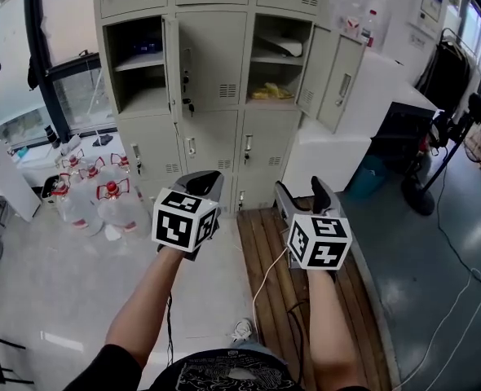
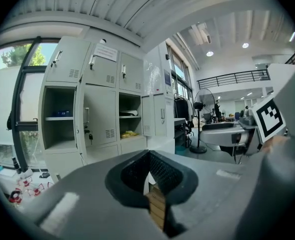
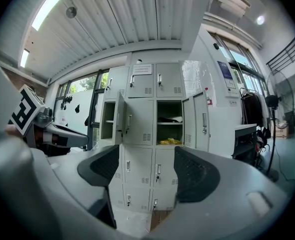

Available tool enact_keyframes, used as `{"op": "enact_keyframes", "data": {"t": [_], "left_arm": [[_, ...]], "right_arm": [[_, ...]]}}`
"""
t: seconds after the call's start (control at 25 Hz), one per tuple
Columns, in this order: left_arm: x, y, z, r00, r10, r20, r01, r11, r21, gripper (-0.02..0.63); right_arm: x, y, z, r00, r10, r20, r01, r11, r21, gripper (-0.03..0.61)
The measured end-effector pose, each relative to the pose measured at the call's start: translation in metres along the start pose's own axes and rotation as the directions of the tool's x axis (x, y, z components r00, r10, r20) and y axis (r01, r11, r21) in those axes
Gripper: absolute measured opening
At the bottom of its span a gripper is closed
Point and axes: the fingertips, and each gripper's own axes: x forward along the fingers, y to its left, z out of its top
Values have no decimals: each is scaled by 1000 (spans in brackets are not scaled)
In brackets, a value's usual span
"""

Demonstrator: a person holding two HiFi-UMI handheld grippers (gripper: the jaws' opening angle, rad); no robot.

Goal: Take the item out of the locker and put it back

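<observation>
The grey locker bank [image 1: 212, 72] stands ahead, two of its compartments open. A yellow item [image 1: 271, 93] lies on the floor of the right open compartment, also seen in the left gripper view [image 2: 130, 133] and the right gripper view [image 3: 168, 141]. A light and dark object [image 1: 283, 49] rests on the shelf above it. The left open compartment holds a blue thing [image 2: 62, 113] on its shelf. My left gripper [image 1: 204, 179] [image 2: 148, 155] is shut and empty, well short of the lockers. My right gripper [image 1: 302, 190] [image 3: 148, 168] is open and empty, pointed at the lockers.
Several big water bottles with red caps [image 1: 102, 198] stand on the floor at the left. A slatted wooden platform [image 1: 277, 275] with a white cable [image 1: 266, 279] lies underfoot. Open locker doors [image 1: 332, 78] jut out at the right, beside a white cabinet [image 1: 338, 149] and a fan stand [image 1: 424, 192].
</observation>
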Motion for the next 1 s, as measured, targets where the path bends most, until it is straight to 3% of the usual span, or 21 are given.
{"op": "enact_keyframes", "data": {"t": [0.4, 1.0], "left_arm": [[87, 24, 22, 1000, 27, -13, -27, 1000, 0, 0], [170, 42, 36, 997, 71, -29, -71, 997, 11, 0]], "right_arm": [[80, -60, 13, 1000, 16, -1, -16, 1000, 2, 354], [150, -113, 13, 998, 69, -2, -69, 997, 16, 348]]}}
